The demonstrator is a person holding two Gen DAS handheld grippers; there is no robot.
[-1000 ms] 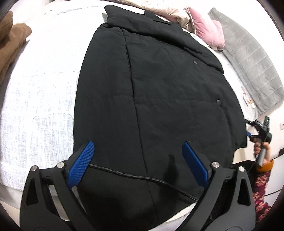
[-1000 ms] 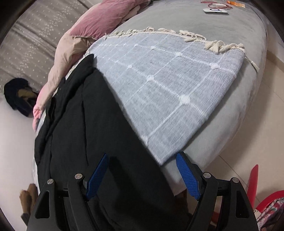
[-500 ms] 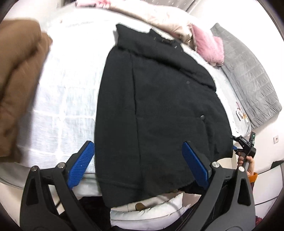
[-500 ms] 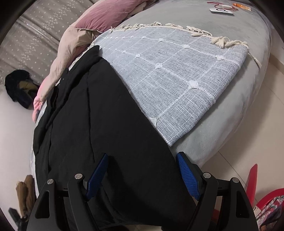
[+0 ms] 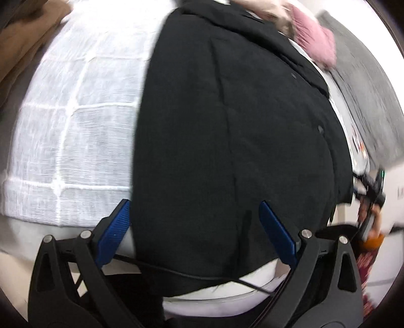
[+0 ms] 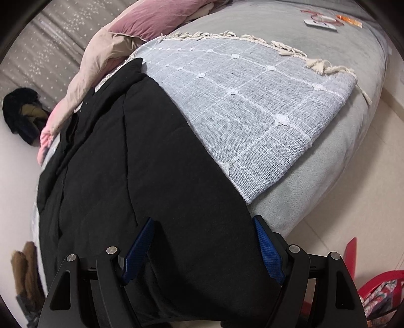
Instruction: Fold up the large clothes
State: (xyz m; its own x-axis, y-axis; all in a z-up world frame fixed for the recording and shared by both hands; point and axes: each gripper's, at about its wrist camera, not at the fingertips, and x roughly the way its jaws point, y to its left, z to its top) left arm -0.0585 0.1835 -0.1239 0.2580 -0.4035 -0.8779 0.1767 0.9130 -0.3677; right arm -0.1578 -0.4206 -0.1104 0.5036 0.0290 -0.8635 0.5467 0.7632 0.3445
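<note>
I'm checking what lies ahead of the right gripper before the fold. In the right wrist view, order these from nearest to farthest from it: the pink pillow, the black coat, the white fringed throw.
1. black coat: directly ahead of the open right gripper, its hem between the fingers.
2. white fringed throw: beyond, to the right, under the coat's edge.
3. pink pillow: far end of the bed, upper left.

The left wrist view is motion-blurred, most at its right edge, where the right gripper (image 5: 371,186) and the hand holding it smear together. The black coat (image 5: 227,126) is cut off at the top there. In the right wrist view, small items (image 6: 325,21) at upper right are unreadable.
</note>
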